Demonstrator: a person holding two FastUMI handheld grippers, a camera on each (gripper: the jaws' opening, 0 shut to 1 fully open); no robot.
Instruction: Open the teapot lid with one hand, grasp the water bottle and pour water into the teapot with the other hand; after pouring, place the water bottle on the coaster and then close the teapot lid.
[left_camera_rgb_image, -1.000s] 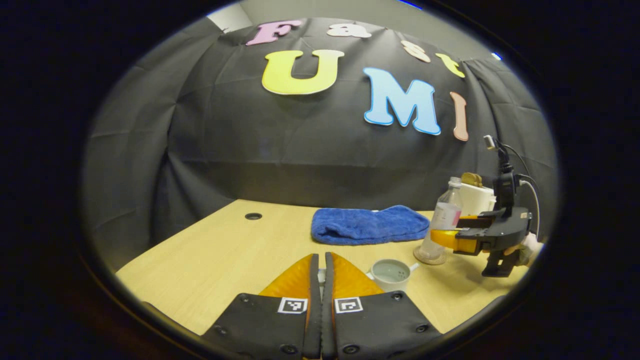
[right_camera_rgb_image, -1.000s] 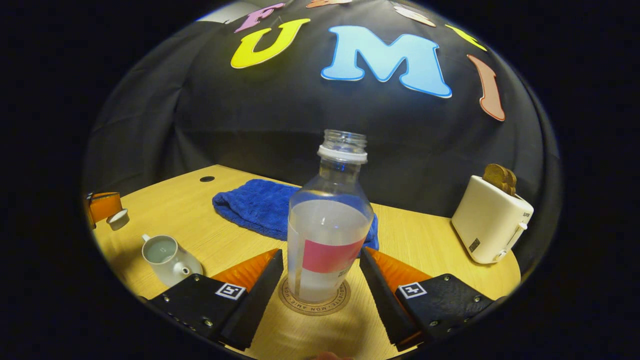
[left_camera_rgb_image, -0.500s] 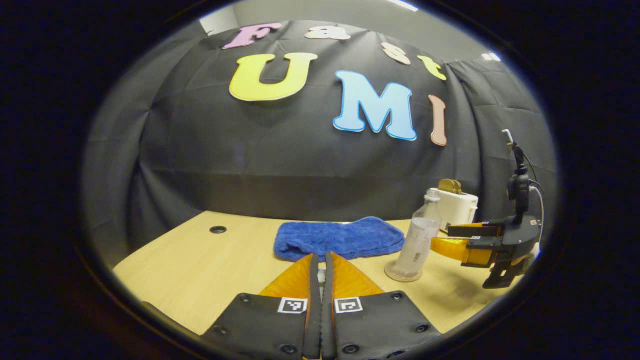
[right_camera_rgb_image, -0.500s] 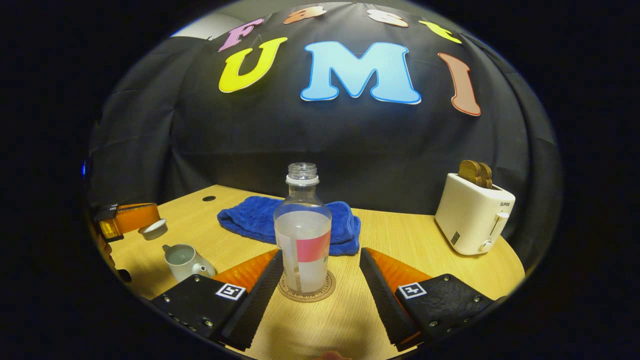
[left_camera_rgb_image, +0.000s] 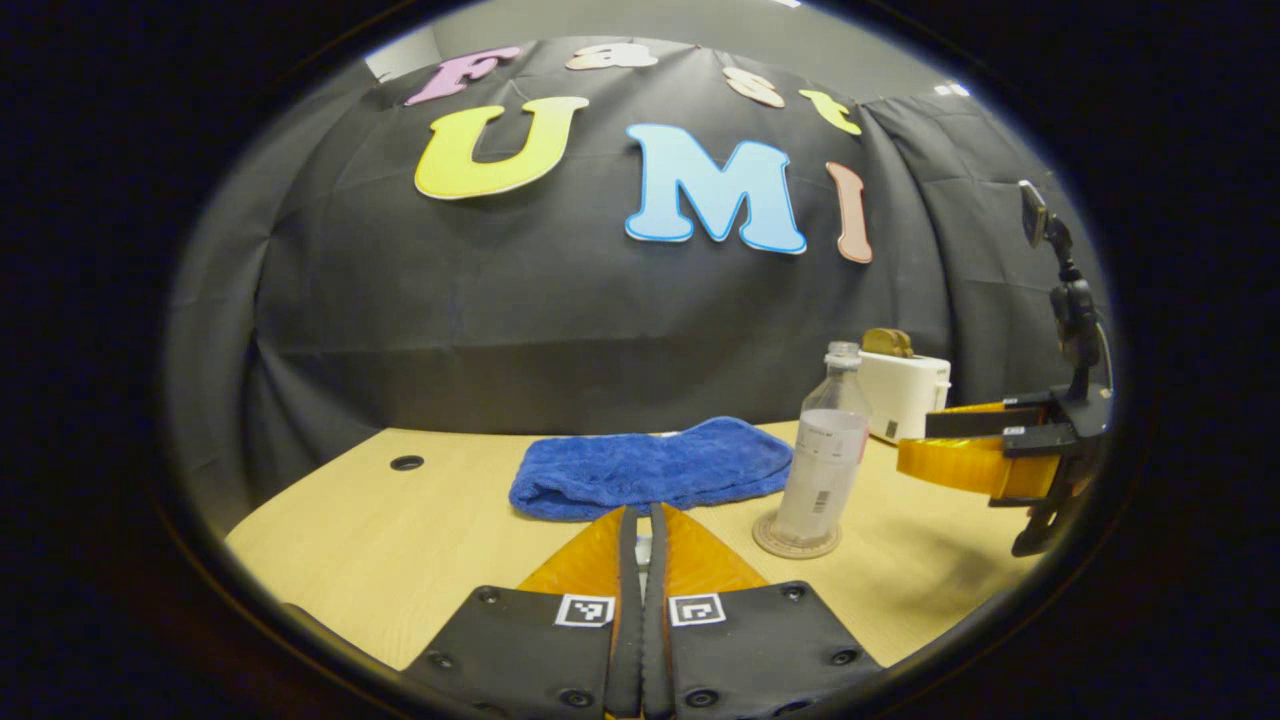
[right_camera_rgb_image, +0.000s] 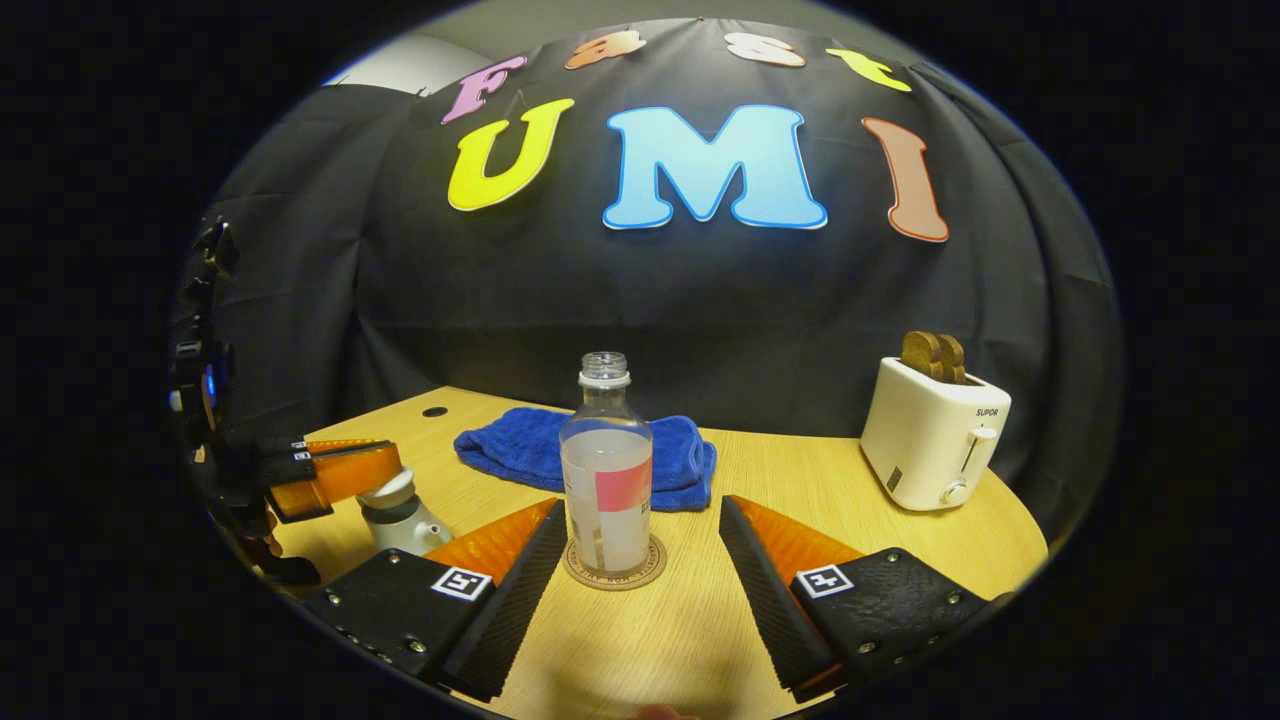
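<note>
left gripper view. left gripper (left_camera_rgb_image: 641, 530): fingers pressed together; a small pale thing shows at the tips, what it is not clear. water bottle (left_camera_rgb_image: 829, 450): upright on the coaster (left_camera_rgb_image: 796, 537), uncapped, part full. blue towel (left_camera_rgb_image: 650, 466): just left of the bottle. toaster (left_camera_rgb_image: 903, 392): behind the bottle. right gripper (left_camera_rgb_image: 960, 445): right of the bottle, apart from it.

right gripper view. right gripper (right_camera_rgb_image: 640, 540): jaws spread wide, holding nothing, bottle (right_camera_rgb_image: 606, 470) between and beyond the tips, untouched. teapot (right_camera_rgb_image: 400, 510): left of the bottle, at the table edge (right_camera_rgb_image: 640, 650); left gripper (right_camera_rgb_image: 340, 475) over its lid (right_camera_rgb_image: 392, 489), whether seated or lifted cannot be told.

handling, judged: bottle thin-walled, light, squeezable, open mouth liable to spill; best left alone. lid small, likely ceramic and chippable; take by the knob.

room: bare table between bottle and toaster; teapot sits close to the near edge, little margin there.
</note>
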